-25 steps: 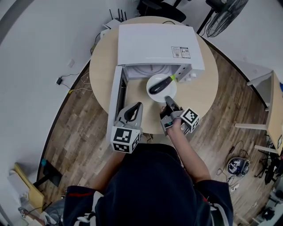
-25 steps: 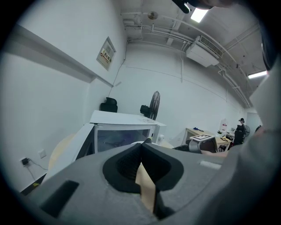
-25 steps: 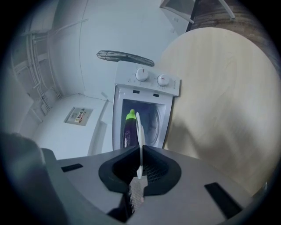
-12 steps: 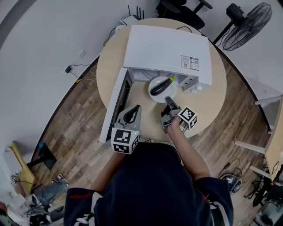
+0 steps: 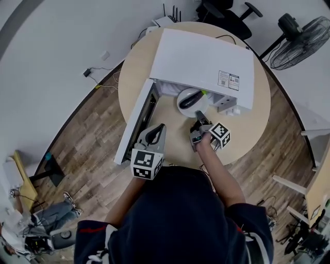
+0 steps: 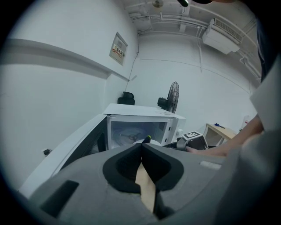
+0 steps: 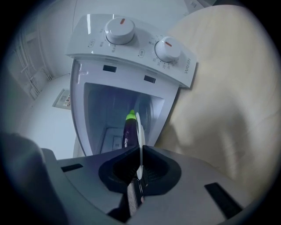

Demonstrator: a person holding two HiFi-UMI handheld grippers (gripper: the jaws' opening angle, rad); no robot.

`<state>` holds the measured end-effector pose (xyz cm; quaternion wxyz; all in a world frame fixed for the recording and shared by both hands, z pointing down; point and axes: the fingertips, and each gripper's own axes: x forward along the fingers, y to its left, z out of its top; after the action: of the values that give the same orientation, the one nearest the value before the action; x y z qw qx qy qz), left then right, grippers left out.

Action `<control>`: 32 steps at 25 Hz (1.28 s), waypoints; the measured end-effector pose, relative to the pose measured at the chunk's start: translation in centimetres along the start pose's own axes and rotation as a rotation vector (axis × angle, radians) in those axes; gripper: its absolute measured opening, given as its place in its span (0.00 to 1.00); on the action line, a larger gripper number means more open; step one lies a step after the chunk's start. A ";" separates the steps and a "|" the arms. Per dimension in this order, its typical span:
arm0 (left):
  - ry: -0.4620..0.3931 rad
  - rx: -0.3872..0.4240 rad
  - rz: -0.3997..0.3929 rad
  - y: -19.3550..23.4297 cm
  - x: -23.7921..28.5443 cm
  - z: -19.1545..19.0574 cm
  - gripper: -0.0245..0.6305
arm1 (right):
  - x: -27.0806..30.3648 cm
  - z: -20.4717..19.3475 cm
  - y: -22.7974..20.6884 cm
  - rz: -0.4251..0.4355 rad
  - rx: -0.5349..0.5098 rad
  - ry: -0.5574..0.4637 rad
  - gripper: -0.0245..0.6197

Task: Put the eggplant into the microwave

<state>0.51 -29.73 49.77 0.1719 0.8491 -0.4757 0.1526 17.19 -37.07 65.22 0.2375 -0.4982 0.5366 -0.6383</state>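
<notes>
The white microwave (image 5: 206, 59) stands on the round table (image 5: 242, 134), its door (image 5: 135, 121) swung open to the left. A dark purple eggplant (image 5: 192, 96) with a green stem lies on a white plate (image 5: 184, 104) at the mouth of the cavity. My right gripper (image 5: 198, 116) is shut on the plate's near rim. In the right gripper view the plate (image 7: 139, 132) shows edge-on between the jaws, with the eggplant (image 7: 128, 130) beside it and the cavity behind. My left gripper (image 5: 162, 126) hangs shut and empty near the door; its closed jaws point at the microwave (image 6: 145, 121).
Two knobs (image 7: 120, 27) sit on the microwave's control panel, right of the cavity. A standing fan (image 5: 301, 33), an office chair (image 5: 227, 10) and a router (image 5: 167, 20) are beyond the table. A light wooden table (image 5: 317, 180) is at the right edge.
The right gripper has carried the plate with the eggplant forward, from in front of the microwave into the mouth of its cavity. The left gripper has stayed near the door.
</notes>
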 end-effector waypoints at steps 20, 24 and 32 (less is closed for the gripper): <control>0.039 -0.003 0.008 1.2 0.4 -1.1 0.06 | 3.3 0.5 -1.2 0.003 0.090 -0.052 0.07; 0.038 -0.013 0.019 1.9 0.3 -1.1 0.06 | 3.9 0.5 -1.1 0.003 0.095 -0.058 0.07; 0.040 -0.013 0.020 2.4 0.6 -0.9 0.06 | 5.6 1.0 -1.3 0.002 0.148 -0.112 0.07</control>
<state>-1.35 -31.01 51.16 0.1852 0.8399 -0.4816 0.1683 16.23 -41.76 68.50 0.3040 -0.5135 0.4746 -0.6471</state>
